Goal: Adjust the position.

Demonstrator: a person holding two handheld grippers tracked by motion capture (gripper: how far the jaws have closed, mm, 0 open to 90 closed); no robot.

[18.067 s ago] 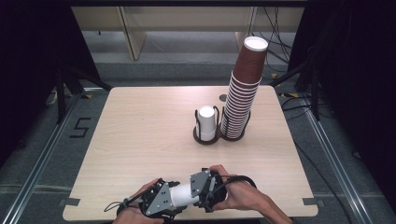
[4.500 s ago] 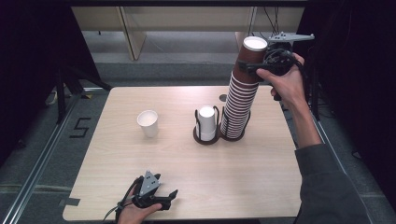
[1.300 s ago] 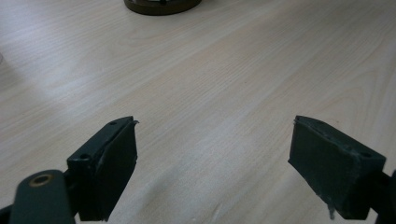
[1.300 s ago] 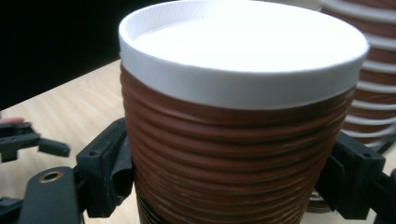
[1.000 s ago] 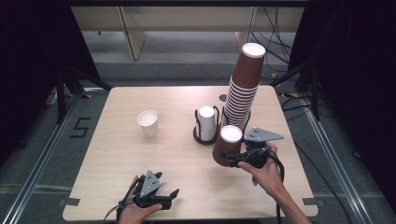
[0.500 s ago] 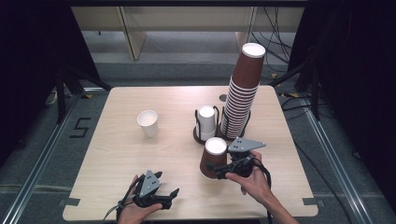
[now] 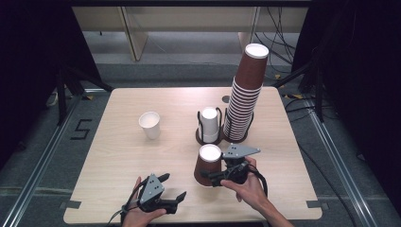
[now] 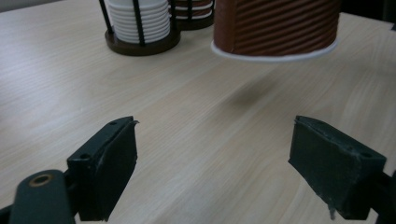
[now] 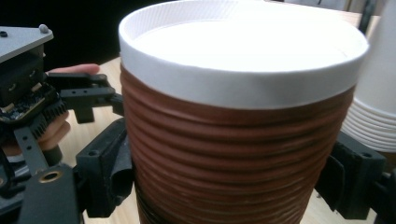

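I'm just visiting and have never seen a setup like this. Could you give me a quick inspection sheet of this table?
Surface: pale wooden table, bare in front.
Job's things: brown ribbed cup upside down, above the table; tall brown stack; white cup stack in a holder; single white cup upright.
Clutter: nothing seen.
Grippers: right tool clamps the brown cup; left tool open, empty.
Cables: black cable by the right hand.
Surroundings: dark curtains, floor cables behind.
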